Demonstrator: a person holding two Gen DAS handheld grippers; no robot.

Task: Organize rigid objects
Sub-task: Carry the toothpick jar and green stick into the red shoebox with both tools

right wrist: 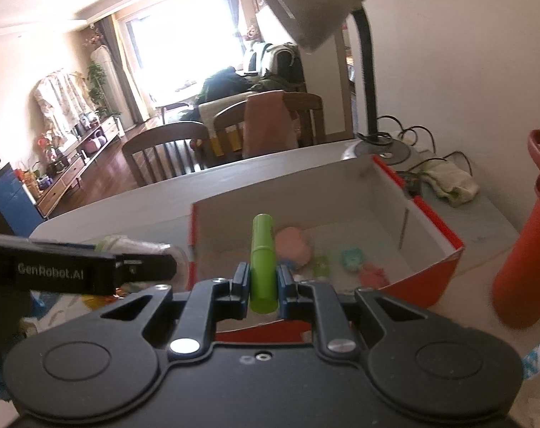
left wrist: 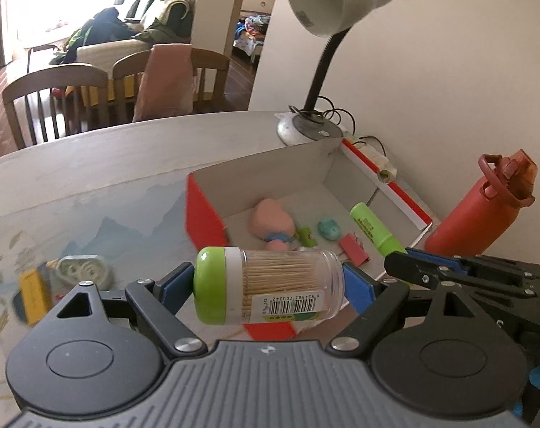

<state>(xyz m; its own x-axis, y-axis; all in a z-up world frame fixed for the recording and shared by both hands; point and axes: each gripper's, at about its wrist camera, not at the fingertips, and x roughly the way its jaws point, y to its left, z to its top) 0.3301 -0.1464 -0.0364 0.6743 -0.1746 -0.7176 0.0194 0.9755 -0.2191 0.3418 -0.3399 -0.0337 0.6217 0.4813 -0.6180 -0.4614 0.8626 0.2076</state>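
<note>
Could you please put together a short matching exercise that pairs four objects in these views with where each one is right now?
Things:
1. toothpick jar
2. green tube
3. red bottle
4. desk lamp

Places:
A. standing on the table beyond the far end of the box
B. clamped in the right gripper
C. standing on the table beside the box
D. held sideways in the left gripper

Pairs: 1-D, 2-B, 3-C, 4-A
</note>
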